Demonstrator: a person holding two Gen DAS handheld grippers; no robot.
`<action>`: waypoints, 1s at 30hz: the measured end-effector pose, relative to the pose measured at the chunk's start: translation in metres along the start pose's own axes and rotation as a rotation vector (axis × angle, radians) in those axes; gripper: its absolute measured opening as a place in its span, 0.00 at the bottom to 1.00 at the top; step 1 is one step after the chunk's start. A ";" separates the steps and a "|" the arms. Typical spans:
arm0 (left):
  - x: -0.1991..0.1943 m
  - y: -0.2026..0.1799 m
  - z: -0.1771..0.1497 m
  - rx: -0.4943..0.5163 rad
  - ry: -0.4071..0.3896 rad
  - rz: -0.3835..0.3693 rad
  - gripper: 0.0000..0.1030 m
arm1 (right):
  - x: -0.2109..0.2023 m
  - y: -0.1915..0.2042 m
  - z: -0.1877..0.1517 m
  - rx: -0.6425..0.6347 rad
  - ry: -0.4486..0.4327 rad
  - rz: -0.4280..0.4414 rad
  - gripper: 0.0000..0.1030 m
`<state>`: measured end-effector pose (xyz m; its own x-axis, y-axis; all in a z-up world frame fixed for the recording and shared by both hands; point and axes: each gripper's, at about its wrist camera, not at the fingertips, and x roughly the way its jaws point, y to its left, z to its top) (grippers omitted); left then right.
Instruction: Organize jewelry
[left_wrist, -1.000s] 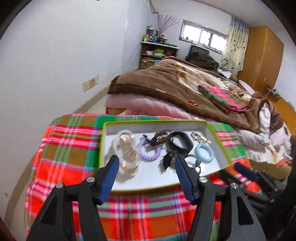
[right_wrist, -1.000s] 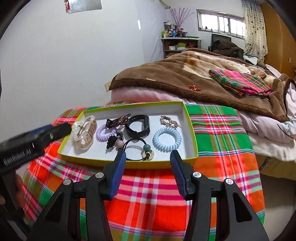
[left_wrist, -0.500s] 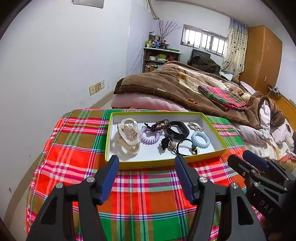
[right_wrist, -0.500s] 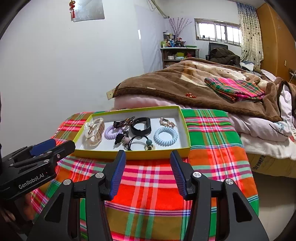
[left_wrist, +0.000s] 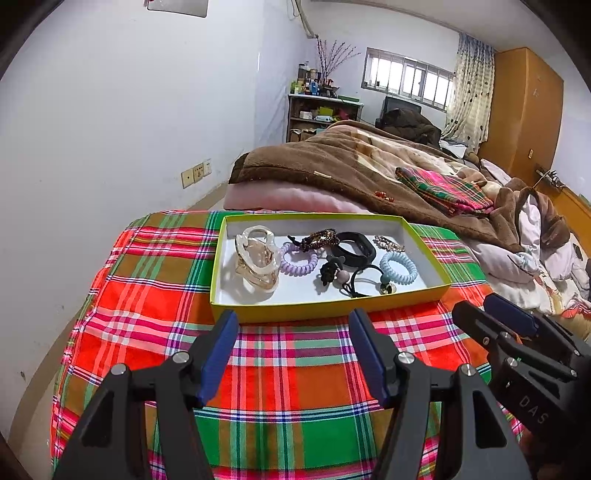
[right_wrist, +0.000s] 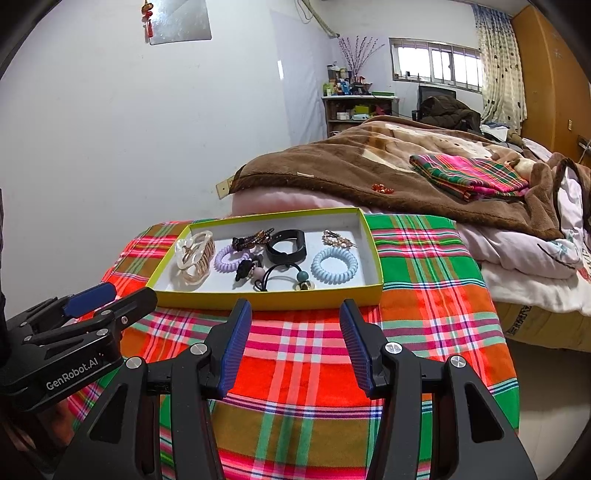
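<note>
A shallow yellow-green box with a white floor lies on the plaid cloth. It holds a clear hair claw, a purple coil tie, a blue coil tie, a black band, black hair ties and small clips. My left gripper is open and empty, hovering before the box's near edge; it also shows in the right wrist view. My right gripper is open and empty beside it, seen also in the left wrist view.
The plaid-covered table drops off at left near the white wall. A bed with a brown blanket lies behind the box, with a folded plaid cloth on it. A shelf and wardrobe stand far back.
Both grippers have pulled back and up from the box, which now looks smaller and farther. Both stay open and empty. The items in the box have not moved.
</note>
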<state>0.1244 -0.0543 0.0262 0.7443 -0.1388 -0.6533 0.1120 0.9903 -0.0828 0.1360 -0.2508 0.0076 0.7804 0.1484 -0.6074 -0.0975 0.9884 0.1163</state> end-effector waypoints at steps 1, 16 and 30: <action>0.000 0.000 0.000 -0.001 -0.001 0.000 0.63 | 0.000 0.000 0.000 0.000 -0.001 0.000 0.49; -0.001 0.005 -0.002 -0.021 0.008 0.006 0.63 | -0.002 0.004 -0.001 -0.001 -0.002 0.001 0.49; -0.001 0.006 -0.002 -0.026 0.011 0.008 0.63 | 0.000 0.007 -0.002 -0.003 0.000 0.002 0.49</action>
<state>0.1229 -0.0480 0.0247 0.7378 -0.1306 -0.6623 0.0888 0.9914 -0.0965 0.1341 -0.2442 0.0064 0.7804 0.1502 -0.6070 -0.1006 0.9882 0.1151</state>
